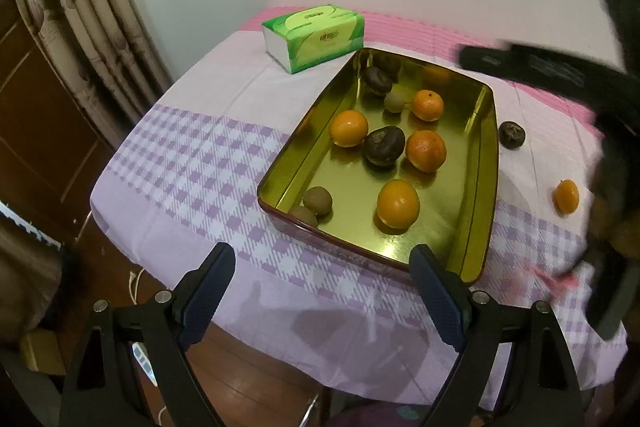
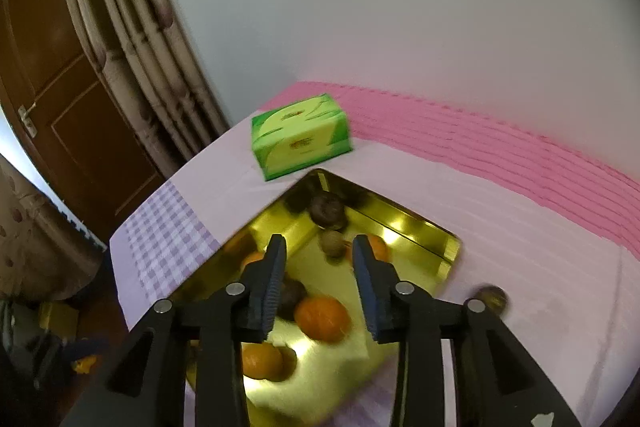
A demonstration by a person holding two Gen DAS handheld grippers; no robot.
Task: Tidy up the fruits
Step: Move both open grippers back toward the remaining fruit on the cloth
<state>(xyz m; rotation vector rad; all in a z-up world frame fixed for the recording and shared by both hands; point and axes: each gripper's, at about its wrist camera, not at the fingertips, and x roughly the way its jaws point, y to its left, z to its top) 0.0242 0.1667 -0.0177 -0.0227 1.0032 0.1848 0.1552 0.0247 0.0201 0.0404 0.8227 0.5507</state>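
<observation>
The gold tin (image 1: 476, 163) sits on the cloth-covered bench (image 1: 192, 155), holding oranges (image 1: 348, 128), dark fruits (image 1: 384, 147) and small brown ones. At three o'clock of the tin, another dark fruit (image 1: 511, 135) and a small orange (image 1: 566, 196) lie loose on the cloth. The left tongs (image 1: 324, 267) gape wide, empty; the right tongs (image 2: 320, 255) hang narrowly parted over the tin, gripping nothing.

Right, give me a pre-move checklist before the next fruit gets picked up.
1. Right gripper empty, pads on nothing: ok.
2. Left gripper open and empty: ok.
3. Gold tray has bare floor for more fruit: ok.
4. Fruit left outside the tray: not ok; a dark fruit and a small orange lie on the cloth.
5. Right wrist view sharp enough to aim: not ok, blurred.
6. Tissue box clear of the tray: ok.
</observation>
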